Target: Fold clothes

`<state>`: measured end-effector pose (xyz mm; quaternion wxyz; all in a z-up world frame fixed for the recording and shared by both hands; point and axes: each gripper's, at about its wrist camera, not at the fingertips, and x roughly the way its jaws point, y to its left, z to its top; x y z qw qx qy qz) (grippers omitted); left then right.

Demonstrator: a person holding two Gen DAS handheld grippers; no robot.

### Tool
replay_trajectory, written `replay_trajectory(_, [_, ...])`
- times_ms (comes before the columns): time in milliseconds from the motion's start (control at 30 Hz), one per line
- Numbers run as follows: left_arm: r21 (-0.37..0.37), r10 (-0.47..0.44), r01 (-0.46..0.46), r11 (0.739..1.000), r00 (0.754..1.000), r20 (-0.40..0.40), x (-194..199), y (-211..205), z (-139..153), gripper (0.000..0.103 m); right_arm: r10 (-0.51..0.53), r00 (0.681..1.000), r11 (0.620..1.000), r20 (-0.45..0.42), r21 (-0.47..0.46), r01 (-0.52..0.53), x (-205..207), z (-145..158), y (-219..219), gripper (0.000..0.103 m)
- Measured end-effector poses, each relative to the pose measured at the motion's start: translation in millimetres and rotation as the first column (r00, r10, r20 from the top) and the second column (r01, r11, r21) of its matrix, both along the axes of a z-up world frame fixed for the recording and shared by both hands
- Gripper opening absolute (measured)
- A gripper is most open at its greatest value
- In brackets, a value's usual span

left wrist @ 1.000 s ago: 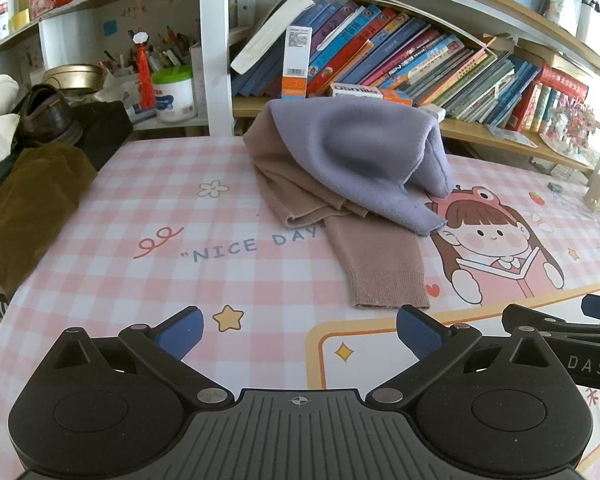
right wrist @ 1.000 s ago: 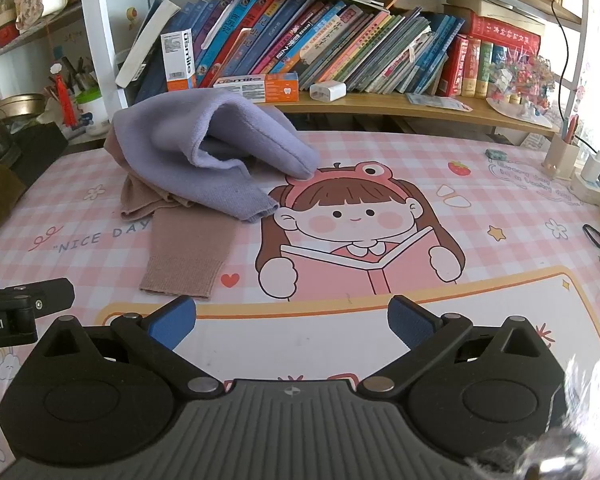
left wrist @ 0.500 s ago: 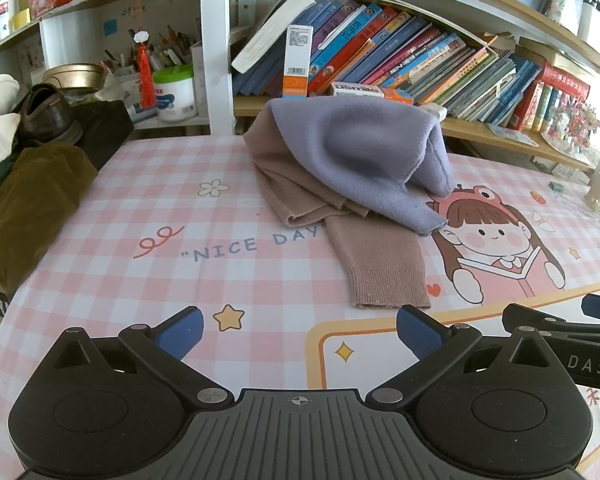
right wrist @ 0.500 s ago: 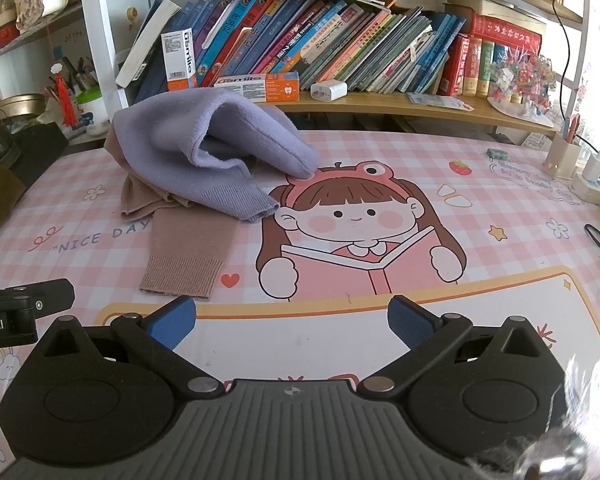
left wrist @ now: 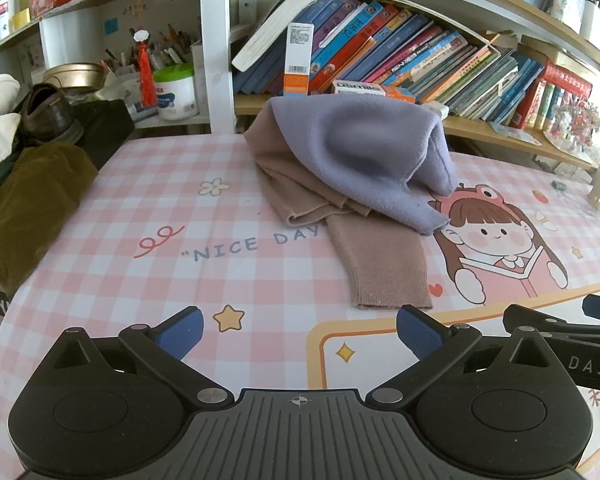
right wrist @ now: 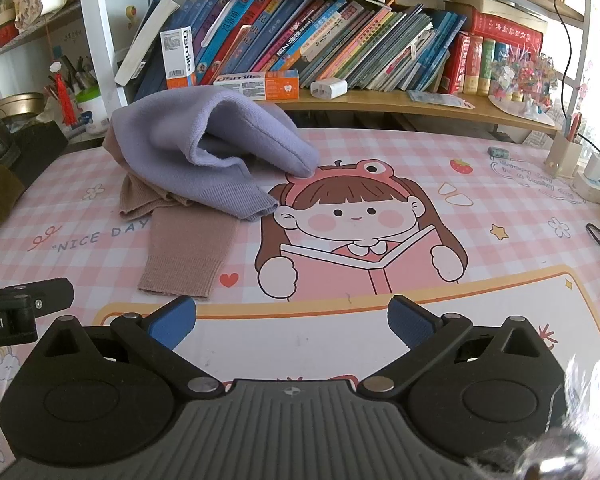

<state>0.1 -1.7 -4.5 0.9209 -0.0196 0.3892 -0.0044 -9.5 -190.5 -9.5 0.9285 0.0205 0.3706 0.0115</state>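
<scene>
I held two grippers over the near edge of the table (right wrist: 500, 288), which wore a pink checked cloth printed with a cartoon girl reading a book. My left gripper (left wrist: 298, 330) had its two blue-padded fingers spread wide, with nothing between them. My right gripper (right wrist: 292, 322) was the same: two blue-padded fingers wide apart and empty. The two tools sat side by side near each other, each showing at the edge of the other's view.

Two garments lay in one heap toward the far edge of the table, left of the printed girl. The lavender sweater (left wrist: 364, 156) was bunched on top, humped up and draped loosely. The tan knit sweater (left wrist: 384, 268) lay under it, with one ribbed sleeve cuff stretching out toward the near edge, well apart from both grippers. Neither gripper touched either garment.

At the left edge of the table a third piece of clothing, a dark olive garment (left wrist: 32, 204), lay crumpled. Behind the far edge, one row of leaning books (right wrist: 340, 48) filled a wooden shelf.
</scene>
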Motion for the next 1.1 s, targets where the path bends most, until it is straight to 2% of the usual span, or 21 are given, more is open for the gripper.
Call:
replay_trajectory(600, [0.01, 0.001, -0.001, 1.0, 1.0, -0.017, 5.7, -1.9, -2.6, 0.103, -0.005, 1.0, 1.0, -0.016, 0.01, 0.005, 5.2, -4.8, -2.3, 0.103])
replay_trajectory(800, [-0.008, -0.002, 0.002, 1.0, 0.999, -0.041, 10.3, -0.5, -7.0, 0.103, -0.005, 0.999, 1.0, -0.033, 0.014, 0.005, 8.3, -7.7, -2.6, 0.103])
replay_trajectory(967, [-0.025, -0.013, 0.012, 1.0, 0.998, -0.063, 14.3, -0.6, -10.3, 0.103, -0.007, 0.999, 0.999, -0.046, 0.033, 0.009, 10.4, -9.9, -5.9, 0.103])
replay_trajectory(1100, [-0.024, -0.015, 0.013, 1.0, 0.998, -0.064, 16.4, -1.6, -10.4, 0.103, -0.018, 0.998, 0.996, -0.062, 0.086, 0.023, 14.0, -12.1, -13.9, 0.103])
